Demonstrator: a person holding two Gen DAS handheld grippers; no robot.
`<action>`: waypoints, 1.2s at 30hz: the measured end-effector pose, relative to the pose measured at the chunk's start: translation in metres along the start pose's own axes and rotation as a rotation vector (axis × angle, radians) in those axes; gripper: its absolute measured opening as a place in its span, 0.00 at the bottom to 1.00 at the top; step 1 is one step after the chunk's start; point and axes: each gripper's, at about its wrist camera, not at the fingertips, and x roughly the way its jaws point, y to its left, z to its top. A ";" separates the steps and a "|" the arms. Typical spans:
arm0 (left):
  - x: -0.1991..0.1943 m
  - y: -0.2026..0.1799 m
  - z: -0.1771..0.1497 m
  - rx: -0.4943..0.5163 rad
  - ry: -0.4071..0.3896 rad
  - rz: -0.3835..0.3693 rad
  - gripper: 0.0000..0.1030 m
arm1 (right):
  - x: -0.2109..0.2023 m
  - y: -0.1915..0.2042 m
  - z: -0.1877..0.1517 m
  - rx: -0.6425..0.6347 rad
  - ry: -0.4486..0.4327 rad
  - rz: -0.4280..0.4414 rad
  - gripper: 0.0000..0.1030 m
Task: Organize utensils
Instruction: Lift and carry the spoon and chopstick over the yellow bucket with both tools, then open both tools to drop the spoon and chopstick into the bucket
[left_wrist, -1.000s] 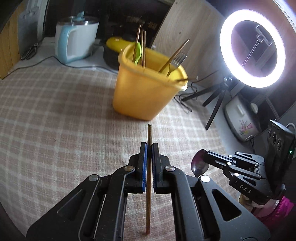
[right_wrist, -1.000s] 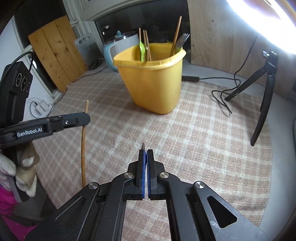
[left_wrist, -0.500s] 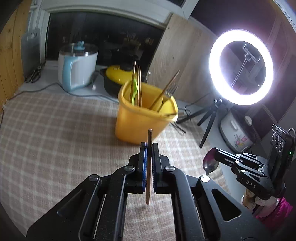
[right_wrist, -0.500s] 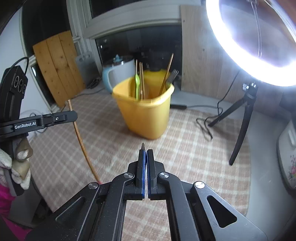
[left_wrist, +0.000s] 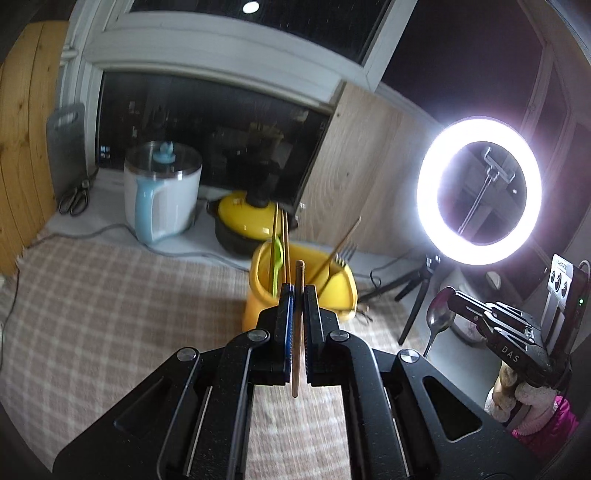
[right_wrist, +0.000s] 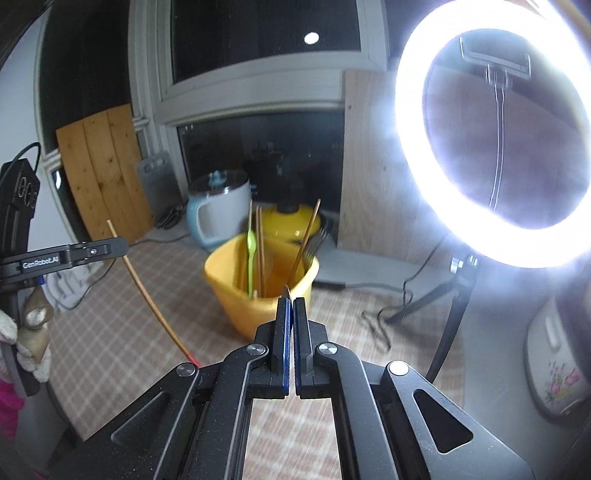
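Observation:
A yellow bin (left_wrist: 334, 293) (right_wrist: 229, 273) stands on the checked tablecloth and holds several chopsticks, a green spoon (right_wrist: 250, 258) and a fork (left_wrist: 345, 254). My left gripper (left_wrist: 298, 291) is shut on a wooden chopstick (left_wrist: 298, 332), held in the air in front of the bin; it also shows in the right wrist view (right_wrist: 147, 288). My right gripper (right_wrist: 290, 302) is shut on a metal spoon (left_wrist: 439, 317), whose bowl shows in the left wrist view; only its thin edge (right_wrist: 287, 290) pokes past the jaws in the right wrist view.
A white and blue kettle (left_wrist: 162, 195) and a yellow-lidded pot (left_wrist: 247, 221) stand behind the bin. A lit ring light (left_wrist: 480, 192) on a tripod (right_wrist: 450, 306) stands right of it, with cables nearby. A rice cooker (right_wrist: 557, 373) sits at far right.
Both grippers have risen and tilted upward, still holding the chopstick and the spoon. The bin now sits lower and smaller in both views.

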 end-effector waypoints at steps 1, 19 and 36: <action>-0.002 0.000 0.005 0.005 -0.012 0.000 0.02 | 0.000 0.000 0.004 -0.001 -0.007 -0.004 0.00; -0.013 0.013 0.084 0.035 -0.171 0.024 0.02 | 0.024 0.006 0.070 -0.081 -0.111 -0.086 0.00; 0.046 0.015 0.094 0.045 -0.103 0.026 0.02 | 0.058 0.017 0.096 -0.182 -0.161 -0.192 0.00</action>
